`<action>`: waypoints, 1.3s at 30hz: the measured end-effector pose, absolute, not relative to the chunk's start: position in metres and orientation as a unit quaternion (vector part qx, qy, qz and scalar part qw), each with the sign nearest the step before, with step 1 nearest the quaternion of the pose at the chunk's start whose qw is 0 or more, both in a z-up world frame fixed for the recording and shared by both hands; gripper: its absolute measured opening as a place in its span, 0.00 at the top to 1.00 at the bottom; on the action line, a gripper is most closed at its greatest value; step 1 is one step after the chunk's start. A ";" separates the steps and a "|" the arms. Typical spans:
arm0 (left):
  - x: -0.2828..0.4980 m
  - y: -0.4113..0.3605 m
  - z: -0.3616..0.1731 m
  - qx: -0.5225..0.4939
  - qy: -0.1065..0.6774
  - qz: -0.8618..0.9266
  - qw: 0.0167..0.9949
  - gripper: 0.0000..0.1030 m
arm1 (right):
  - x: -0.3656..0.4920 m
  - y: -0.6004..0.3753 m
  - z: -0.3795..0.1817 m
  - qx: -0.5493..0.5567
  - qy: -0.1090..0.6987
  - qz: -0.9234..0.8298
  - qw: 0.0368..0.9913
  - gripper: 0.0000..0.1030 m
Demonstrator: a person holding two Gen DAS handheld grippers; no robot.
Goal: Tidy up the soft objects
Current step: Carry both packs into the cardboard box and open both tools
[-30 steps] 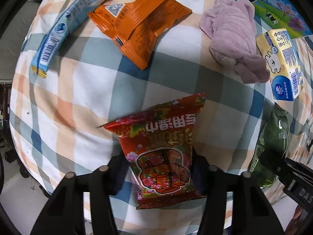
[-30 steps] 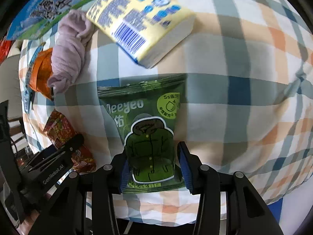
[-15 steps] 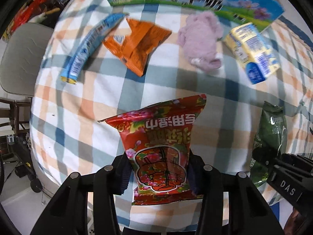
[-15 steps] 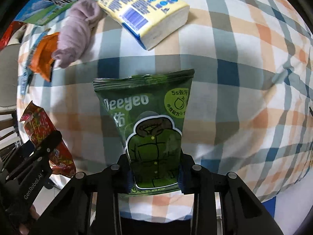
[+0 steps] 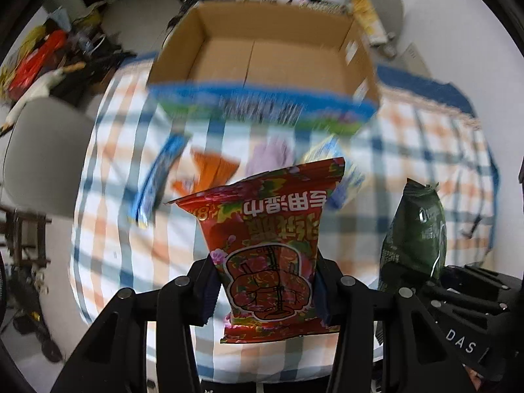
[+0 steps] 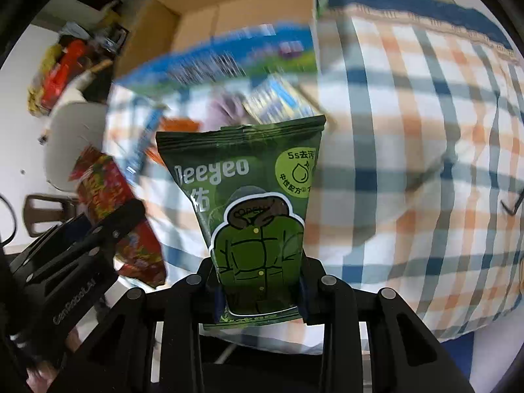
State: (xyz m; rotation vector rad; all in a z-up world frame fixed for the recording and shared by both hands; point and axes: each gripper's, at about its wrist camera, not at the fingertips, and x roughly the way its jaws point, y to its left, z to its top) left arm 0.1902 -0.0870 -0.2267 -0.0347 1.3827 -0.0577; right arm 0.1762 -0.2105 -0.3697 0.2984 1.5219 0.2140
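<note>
My left gripper (image 5: 266,290) is shut on a red snack packet (image 5: 271,235), held upright high above the checked tablecloth (image 5: 114,177). My right gripper (image 6: 260,290) is shut on a green packet (image 6: 249,203) with a jacket drawing, also lifted. Each packet shows in the other view: the green packet (image 5: 416,232) at right, the red packet (image 6: 114,209) at left. Beyond both, an open cardboard box (image 5: 262,52) stands at the table's far side, its inside bare. On the cloth lie a blurred orange packet (image 5: 209,173), a long blue packet (image 5: 157,180), a lilac cloth (image 5: 271,157) and a yellow tissue pack (image 6: 278,101).
A grey chair back (image 5: 42,154) stands left of the table. Clutter with red and yellow items (image 5: 36,59) lies on the floor at the far left. A white wall is at the right. The table's right half (image 6: 425,163) carries only the checked cloth.
Both grippers have risen and tilted forward with their packets, so the table has dropped away and the open box has come into view. Both grips are unchanged.
</note>
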 end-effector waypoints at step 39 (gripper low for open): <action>0.574 -0.086 -0.366 -0.021 0.735 -0.136 0.664 0.57 | 0.558 -0.229 -0.408 0.127 0.697 -0.026 0.705 0.66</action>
